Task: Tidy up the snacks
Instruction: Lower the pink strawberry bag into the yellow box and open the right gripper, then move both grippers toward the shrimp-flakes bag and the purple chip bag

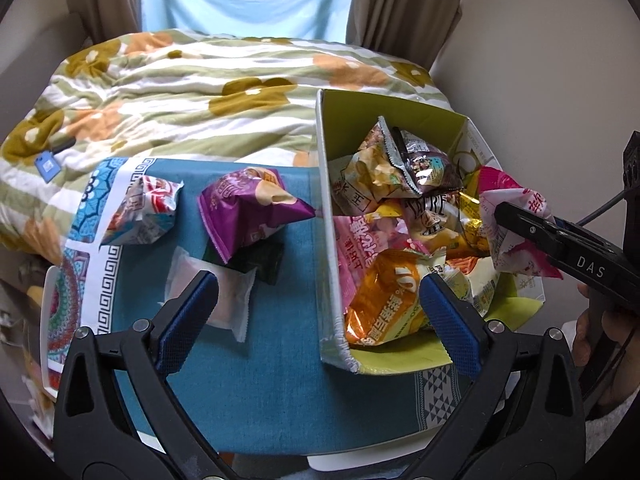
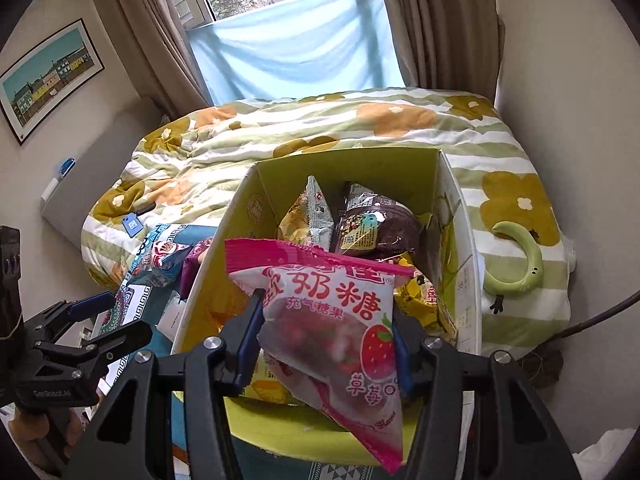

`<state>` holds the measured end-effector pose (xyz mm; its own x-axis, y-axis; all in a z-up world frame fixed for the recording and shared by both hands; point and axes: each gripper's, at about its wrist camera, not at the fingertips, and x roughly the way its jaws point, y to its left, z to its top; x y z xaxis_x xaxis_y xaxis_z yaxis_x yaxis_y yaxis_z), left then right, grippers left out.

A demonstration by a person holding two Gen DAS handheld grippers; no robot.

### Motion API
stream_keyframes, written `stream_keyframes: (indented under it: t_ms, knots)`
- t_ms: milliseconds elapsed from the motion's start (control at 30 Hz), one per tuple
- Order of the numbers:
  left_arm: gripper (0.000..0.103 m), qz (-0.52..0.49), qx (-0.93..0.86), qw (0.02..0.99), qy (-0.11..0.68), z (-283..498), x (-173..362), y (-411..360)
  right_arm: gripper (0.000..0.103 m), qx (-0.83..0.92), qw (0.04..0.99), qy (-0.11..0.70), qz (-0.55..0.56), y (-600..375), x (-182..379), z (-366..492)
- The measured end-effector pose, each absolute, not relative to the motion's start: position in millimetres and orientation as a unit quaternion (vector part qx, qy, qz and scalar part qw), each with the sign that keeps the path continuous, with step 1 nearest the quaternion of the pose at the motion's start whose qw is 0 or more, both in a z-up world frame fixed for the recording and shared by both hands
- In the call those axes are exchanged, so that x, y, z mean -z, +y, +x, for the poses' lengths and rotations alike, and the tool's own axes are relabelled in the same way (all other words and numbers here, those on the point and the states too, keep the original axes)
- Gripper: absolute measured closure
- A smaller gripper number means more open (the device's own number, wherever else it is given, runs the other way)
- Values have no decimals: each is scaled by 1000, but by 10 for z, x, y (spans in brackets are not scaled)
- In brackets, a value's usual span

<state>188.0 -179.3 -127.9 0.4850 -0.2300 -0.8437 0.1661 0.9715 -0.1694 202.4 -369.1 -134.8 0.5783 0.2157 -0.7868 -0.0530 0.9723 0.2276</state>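
An open cardboard box (image 1: 325, 184) with a green inside stands on the blue cloth and holds several snack bags; it also shows in the right wrist view (image 2: 352, 168). My right gripper (image 2: 326, 340) is shut on a pink strawberry candy bag (image 2: 332, 312) and holds it over the box's near side; the bag shows in the left wrist view (image 1: 516, 196) too. My left gripper (image 1: 316, 300) is open and empty above the cloth by the box's left wall. A purple bag (image 1: 252, 208), a red-and-white bag (image 1: 140, 212), a white packet (image 1: 224, 300) and a dark packet (image 1: 268, 264) lie on the cloth.
The blue patterned cloth (image 1: 260, 380) covers a small table beside a bed with a flowered quilt (image 1: 200, 80). A green curved object (image 2: 524, 264) lies on the quilt at right. Curtains and a window are behind. A wall is close on the right.
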Motion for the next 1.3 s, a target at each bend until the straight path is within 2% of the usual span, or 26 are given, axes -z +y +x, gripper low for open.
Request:
stream_keyframes:
  t_ms: [67, 133, 200, 233, 533, 767, 1067, 1300]
  knots:
    - [3, -37, 110, 860, 497, 1855, 1302, -1724, 50, -67, 883, 455, 93, -3702, 1406, 2059]
    - [3, -40, 106, 860, 498, 1819, 1322, -1662, 40, -60, 885, 451, 100, -3710, 1423, 2053]
    - [3, -38, 102, 860, 498, 1775, 1343, -1618, 6, -54, 894, 432, 105, -3717, 1392, 1986]
    - [3, -36, 101, 860, 499, 1751, 1353, -1603, 2, -53, 898, 423, 105, -3721, 1377, 1946]
    - [3, -33, 104, 865, 489, 1558, 1293, -1539, 2, -45, 903, 418, 90, -3724, 1384, 1653]
    - [3, -33, 92, 879, 467, 1369, 1077, -1423, 2, -41, 907, 413, 73, -3698, 1179, 1497]
    - [3, -43, 46, 893, 446, 1190, 892, -871, 2, -83, 916, 387, 63, -3425, 930, 1436]
    - [3, -44, 46, 893, 445, 1428, 937, -370, 2, -97, 922, 372, 46, -3009, 820, 1579]
